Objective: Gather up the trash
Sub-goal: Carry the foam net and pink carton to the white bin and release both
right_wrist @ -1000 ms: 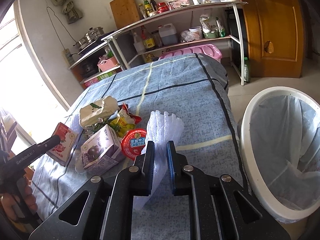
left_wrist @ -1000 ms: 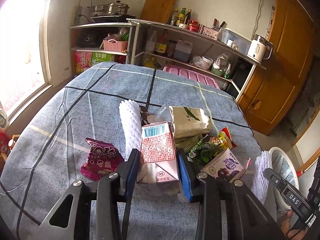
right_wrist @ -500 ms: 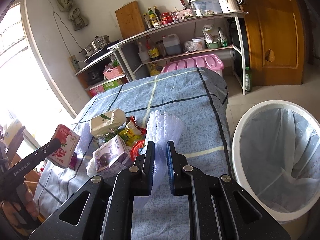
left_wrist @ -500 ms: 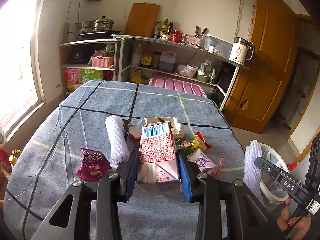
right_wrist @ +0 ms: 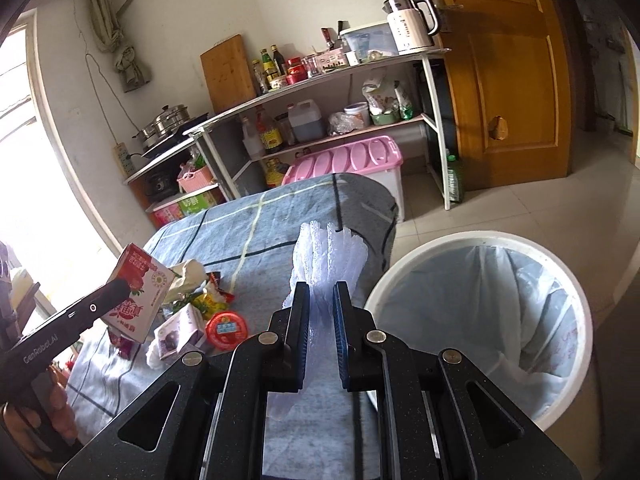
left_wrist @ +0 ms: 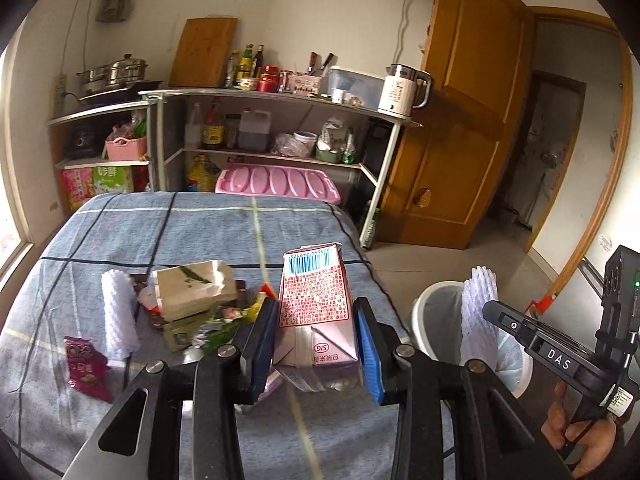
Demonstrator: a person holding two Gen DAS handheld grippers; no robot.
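Covering the bench [left_wrist: 168, 240] is a blue-grey cloth crossed by dark and pale lines, with the remaining trash heaped toward its near half: a white foam net sleeve [left_wrist: 119, 316], a crumpled beige paper bag [left_wrist: 192, 288], a magenta snack wrapper [left_wrist: 86, 368], green and yellow wrappers [left_wrist: 216, 316], and, in the right wrist view, a small purple carton [right_wrist: 180, 330] beside a red round lid [right_wrist: 227, 330].

The left claw [left_wrist: 316, 344] is closed on a red and pink drink carton [left_wrist: 316, 304], which is held upright, clear of the cloth, barcode end up. The right claw [right_wrist: 321, 340] is nearly closed, pinching a second white foam net [right_wrist: 328, 256] that sticks up between its pads, beside the white trash bin [right_wrist: 404, 272]. That bin stands on the pale tiled floor [right_wrist: 520, 208] just off the bench's right edge and is lined with a pale plastic bag [right_wrist: 500, 300].

Behind the bench, a metal shelf rack [left_wrist: 280, 96] runs along the wall with bottles, a steamer pot [left_wrist: 112, 76], a wooden cutting board [left_wrist: 204, 52] and a white kettle [left_wrist: 404, 90]; a pink-lidded bin [left_wrist: 276, 182] sits below, and a wooden door [left_wrist: 468, 120] stands to the right.
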